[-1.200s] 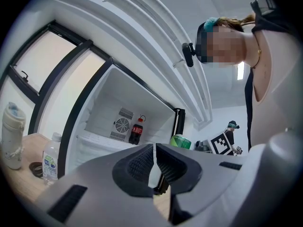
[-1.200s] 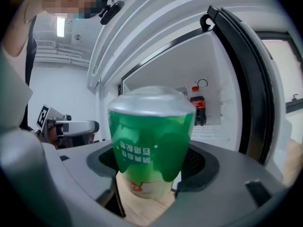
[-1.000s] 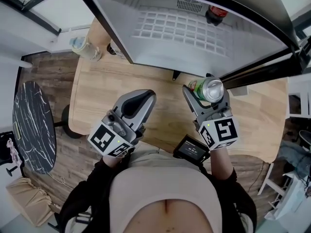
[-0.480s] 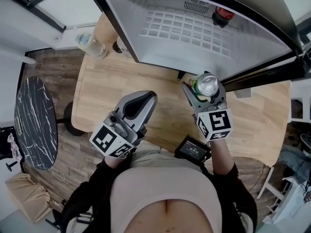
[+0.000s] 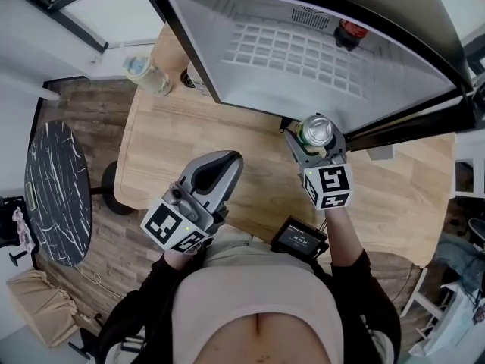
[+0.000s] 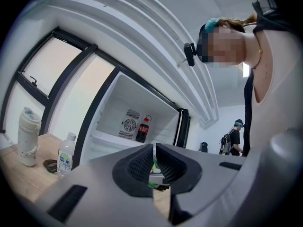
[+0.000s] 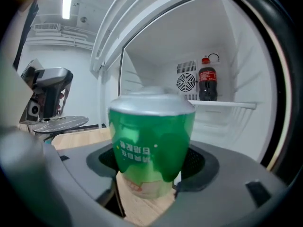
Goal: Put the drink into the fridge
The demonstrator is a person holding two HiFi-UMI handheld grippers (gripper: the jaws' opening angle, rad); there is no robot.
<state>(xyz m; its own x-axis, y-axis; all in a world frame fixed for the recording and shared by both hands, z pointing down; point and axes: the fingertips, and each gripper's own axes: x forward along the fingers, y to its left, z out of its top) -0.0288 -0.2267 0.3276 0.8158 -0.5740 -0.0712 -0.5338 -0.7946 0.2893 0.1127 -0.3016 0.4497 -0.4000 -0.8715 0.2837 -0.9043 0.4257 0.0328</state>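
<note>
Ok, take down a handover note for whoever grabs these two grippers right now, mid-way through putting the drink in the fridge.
Right gripper: shut on the green can, which is upright and held above the wooden table, just in front of the open fridge.
Left gripper: shut and empty, near the table's front edge.
Fridge: the wire shelf is bare apart from a cola bottle at the back.
Done: the can is picked up and at the fridge opening.
Left: carry it in, set it upright on the shelf clear of the bottle, release, withdraw.
</note>
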